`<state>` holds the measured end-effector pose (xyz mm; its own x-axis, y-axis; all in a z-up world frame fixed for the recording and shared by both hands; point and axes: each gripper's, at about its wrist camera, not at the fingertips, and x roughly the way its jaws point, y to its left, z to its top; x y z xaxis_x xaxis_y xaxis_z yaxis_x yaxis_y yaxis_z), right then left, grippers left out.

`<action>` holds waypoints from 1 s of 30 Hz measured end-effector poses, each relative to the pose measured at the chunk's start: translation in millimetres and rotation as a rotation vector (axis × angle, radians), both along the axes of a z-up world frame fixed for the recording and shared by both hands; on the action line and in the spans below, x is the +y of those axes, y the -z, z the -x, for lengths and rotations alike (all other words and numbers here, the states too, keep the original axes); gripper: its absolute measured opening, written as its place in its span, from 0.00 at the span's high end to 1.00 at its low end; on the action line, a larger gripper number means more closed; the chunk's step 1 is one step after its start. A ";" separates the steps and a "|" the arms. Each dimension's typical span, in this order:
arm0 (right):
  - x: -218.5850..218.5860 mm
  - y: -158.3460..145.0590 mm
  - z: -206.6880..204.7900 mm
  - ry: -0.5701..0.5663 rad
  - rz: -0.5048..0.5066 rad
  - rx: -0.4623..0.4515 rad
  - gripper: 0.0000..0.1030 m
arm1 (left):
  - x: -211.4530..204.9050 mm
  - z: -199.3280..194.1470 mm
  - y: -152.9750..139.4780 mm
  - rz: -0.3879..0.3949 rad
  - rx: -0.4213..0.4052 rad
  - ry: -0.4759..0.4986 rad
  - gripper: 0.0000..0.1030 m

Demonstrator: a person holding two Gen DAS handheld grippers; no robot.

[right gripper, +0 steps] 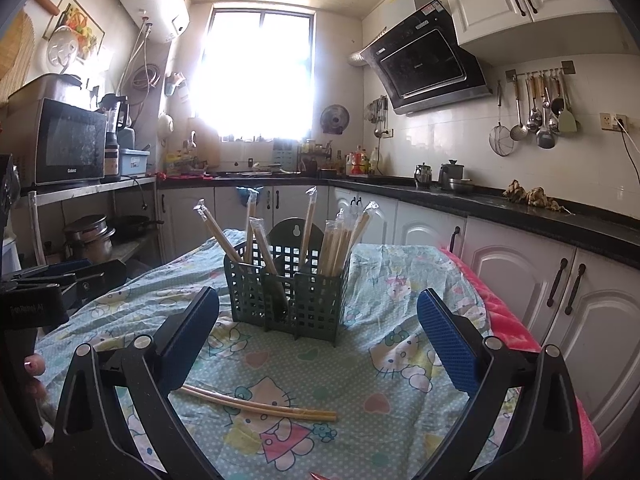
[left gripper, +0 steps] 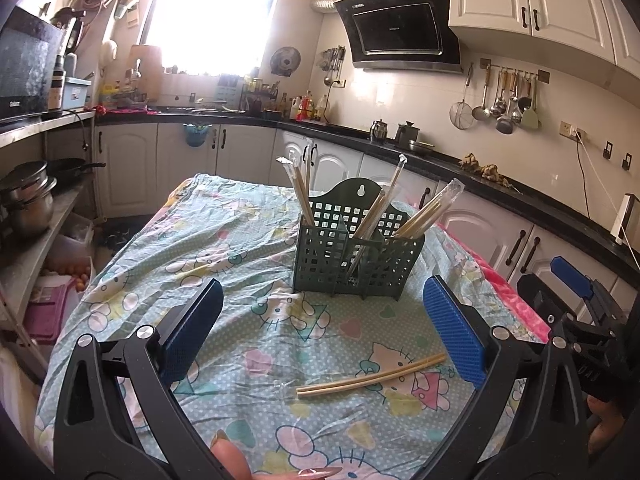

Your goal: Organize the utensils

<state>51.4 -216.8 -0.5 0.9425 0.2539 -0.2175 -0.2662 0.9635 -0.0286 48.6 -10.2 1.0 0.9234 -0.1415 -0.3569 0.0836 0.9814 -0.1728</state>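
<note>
One wrapped chopstick pair (left gripper: 370, 376) flat, green lattice caddy (left gripper: 356, 256) upright.

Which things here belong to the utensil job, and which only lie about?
Job: green holder, wrapped chopsticks standing in it, loose chopsticks on the cloth.
Lying about: microwave, pots, hanging ladles, kettle.

My right gripper (right gripper: 318, 330) hangs wide open over the Hello Kitty cloth (right gripper: 384, 380); a wrapped chopstick pair (right gripper: 256, 402) lies before the green basket (right gripper: 286, 294) of wrapped chopsticks (right gripper: 340, 238).
</note>
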 end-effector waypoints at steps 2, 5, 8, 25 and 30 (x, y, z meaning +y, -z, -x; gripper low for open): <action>0.7 1.0 -0.7 -0.001 0.006 0.008 0.06 | -0.6 -0.2 0.6 -0.006 0.004 -0.003 0.10; 0.8 1.9 -1.5 -0.003 0.007 0.013 0.06 | -1.3 0.1 1.1 -0.010 0.009 -0.005 0.10; 1.3 2.1 -2.0 -0.006 0.011 0.016 0.06 | -1.8 -0.3 0.2 -0.009 0.011 -0.008 0.10; -5.7 4.0 -3.9 0.024 0.016 0.012 0.06 | 1.9 -5.4 8.0 -0.001 0.057 -0.017 0.10; -14.5 4.6 -9.0 0.058 -0.004 0.027 0.06 | 10.5 -15.7 11.7 0.010 0.091 -0.041 0.10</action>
<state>60.4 -231.3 -5.1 0.9494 0.1999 -0.2424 -0.2105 0.9774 -0.0184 64.3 0.3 -10.7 0.8922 -0.1079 -0.4385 0.0268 0.9820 -0.1872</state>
